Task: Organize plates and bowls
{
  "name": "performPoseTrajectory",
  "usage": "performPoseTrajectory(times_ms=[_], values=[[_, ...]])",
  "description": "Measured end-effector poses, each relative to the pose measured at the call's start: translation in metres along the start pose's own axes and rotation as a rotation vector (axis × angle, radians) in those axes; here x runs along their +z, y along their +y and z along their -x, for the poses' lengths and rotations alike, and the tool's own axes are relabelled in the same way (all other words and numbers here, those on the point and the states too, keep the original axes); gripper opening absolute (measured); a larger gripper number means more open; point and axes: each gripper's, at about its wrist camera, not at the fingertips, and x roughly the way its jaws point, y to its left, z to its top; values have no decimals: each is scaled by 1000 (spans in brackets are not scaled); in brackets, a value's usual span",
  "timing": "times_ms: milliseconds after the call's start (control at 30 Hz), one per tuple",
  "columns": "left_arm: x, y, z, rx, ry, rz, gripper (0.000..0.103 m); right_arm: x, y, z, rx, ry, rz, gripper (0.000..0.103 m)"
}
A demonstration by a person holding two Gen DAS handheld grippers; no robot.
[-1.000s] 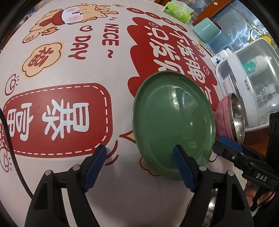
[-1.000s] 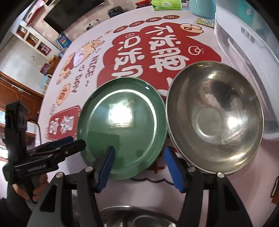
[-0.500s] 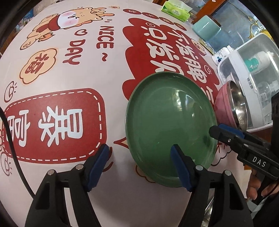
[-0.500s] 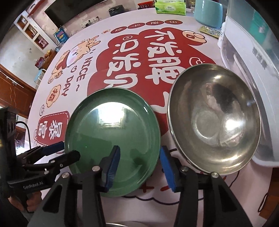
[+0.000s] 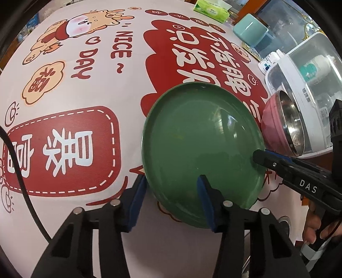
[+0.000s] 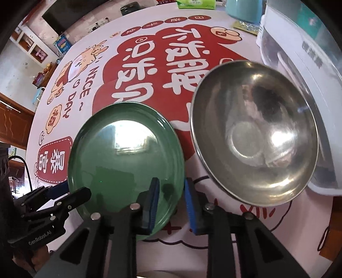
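A round green plate lies on the printed tablecloth and also shows in the right wrist view. A steel bowl with a pink outside stands just right of it; its shiny inside fills the right wrist view. My left gripper is open, its jaws straddling the plate's near left rim. My right gripper is open with a narrow gap, its jaws on either side of the plate's right rim; it also shows in the left wrist view.
A white and clear plastic container stands right of the bowl, close to it. A teal box and a green tissue pack sit at the table's far edge. Another steel rim shows near the front edge.
Both grippers have moved in onto the green plate. The left jaws have narrowed around its left rim. The right jaws have closed much of their gap around its right rim.
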Motion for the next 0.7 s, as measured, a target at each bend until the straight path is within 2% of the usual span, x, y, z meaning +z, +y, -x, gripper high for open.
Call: performPoseTrajectory(times_ms=[67, 400, 700], values=[[0, 0, 0, -5, 3, 2, 42, 0, -1, 0, 2, 0, -4, 22], [0, 1, -1, -13, 14, 7, 40, -6, -4, -4, 5, 21, -29, 16], [-1, 4, 1, -31, 11, 19, 40, -10, -13, -5, 69, -4, -67, 16]])
